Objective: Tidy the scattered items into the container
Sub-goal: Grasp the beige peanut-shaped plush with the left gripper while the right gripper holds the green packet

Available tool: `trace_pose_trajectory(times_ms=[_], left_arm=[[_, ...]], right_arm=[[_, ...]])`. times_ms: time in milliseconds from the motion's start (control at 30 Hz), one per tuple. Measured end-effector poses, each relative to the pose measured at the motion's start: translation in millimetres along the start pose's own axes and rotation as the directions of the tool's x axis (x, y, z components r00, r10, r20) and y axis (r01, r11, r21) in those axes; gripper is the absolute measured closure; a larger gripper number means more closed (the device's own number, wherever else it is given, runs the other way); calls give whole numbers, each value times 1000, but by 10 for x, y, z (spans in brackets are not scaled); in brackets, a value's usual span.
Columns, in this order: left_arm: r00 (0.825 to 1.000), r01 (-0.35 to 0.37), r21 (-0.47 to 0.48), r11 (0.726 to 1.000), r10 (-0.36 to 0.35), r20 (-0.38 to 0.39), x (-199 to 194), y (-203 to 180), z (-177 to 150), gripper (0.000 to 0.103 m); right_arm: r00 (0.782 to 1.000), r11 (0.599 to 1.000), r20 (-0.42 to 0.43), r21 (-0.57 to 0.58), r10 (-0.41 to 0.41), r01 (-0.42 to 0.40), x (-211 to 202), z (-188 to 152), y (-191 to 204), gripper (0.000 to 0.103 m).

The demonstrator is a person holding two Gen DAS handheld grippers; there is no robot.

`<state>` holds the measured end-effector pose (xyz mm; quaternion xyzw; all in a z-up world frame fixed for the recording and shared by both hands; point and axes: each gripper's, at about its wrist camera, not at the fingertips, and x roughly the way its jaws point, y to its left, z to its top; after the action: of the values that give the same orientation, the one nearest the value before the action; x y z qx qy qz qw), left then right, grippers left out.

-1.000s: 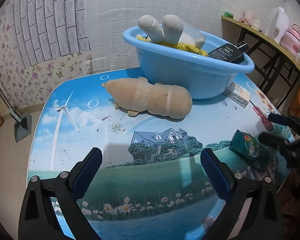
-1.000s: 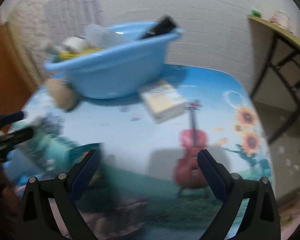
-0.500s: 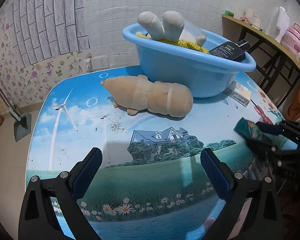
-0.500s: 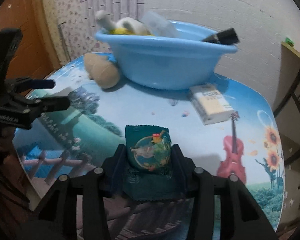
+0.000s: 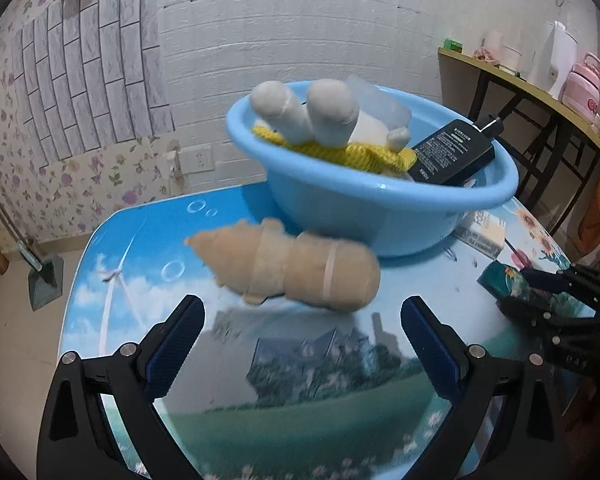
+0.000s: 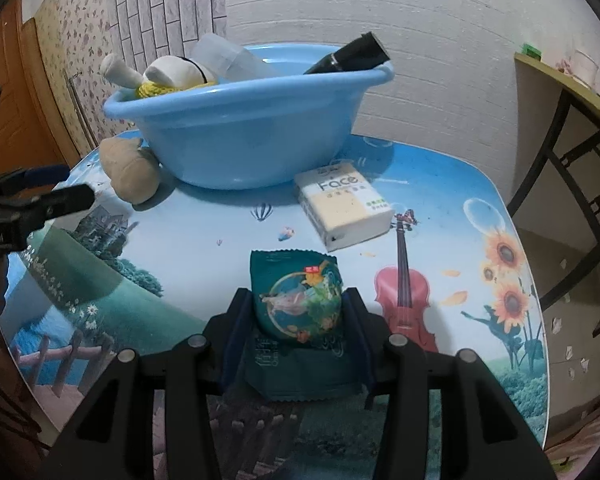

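Note:
A blue basin [image 5: 384,208] [image 6: 244,120] stands at the back of the table and holds a white plush toy [image 5: 312,116], yellow knitwear, a clear bottle and a black bottle [image 5: 452,152]. A tan plush toy [image 5: 296,268] [image 6: 130,168] lies in front of the basin. My left gripper [image 5: 300,332] is open, just short of the tan plush. My right gripper [image 6: 298,316] is shut on a green snack packet [image 6: 300,300], held just above the table; the packet also shows in the left wrist view [image 5: 508,284]. A tissue pack [image 6: 344,204] lies beside the basin.
The round table [image 6: 180,240] has a printed landscape top. A side table [image 5: 540,92] with a kettle and pink jar stands at the right. A dustpan [image 5: 44,276] sits on the floor at the left by the wall.
My right gripper closed on the green snack packet and lifted it slightly. My left gripper moved forward toward the tan plush and stayed open.

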<state>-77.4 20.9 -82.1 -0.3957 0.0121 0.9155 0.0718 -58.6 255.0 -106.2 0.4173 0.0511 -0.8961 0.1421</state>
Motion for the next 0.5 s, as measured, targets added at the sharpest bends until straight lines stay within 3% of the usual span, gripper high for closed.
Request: trace_pose_trajectory(times_ms=[267,500], left_arm=[[997,53,-38,998,-55,-49,248,-40,119,4],[993,46,-126,991,-60,-104,490,70,141,5]], right_arm=[[1000,1000,9,0,3,-3,40,27,-8,57],[1000,1000,12,-1,10,-10,66,36,-27,56]])
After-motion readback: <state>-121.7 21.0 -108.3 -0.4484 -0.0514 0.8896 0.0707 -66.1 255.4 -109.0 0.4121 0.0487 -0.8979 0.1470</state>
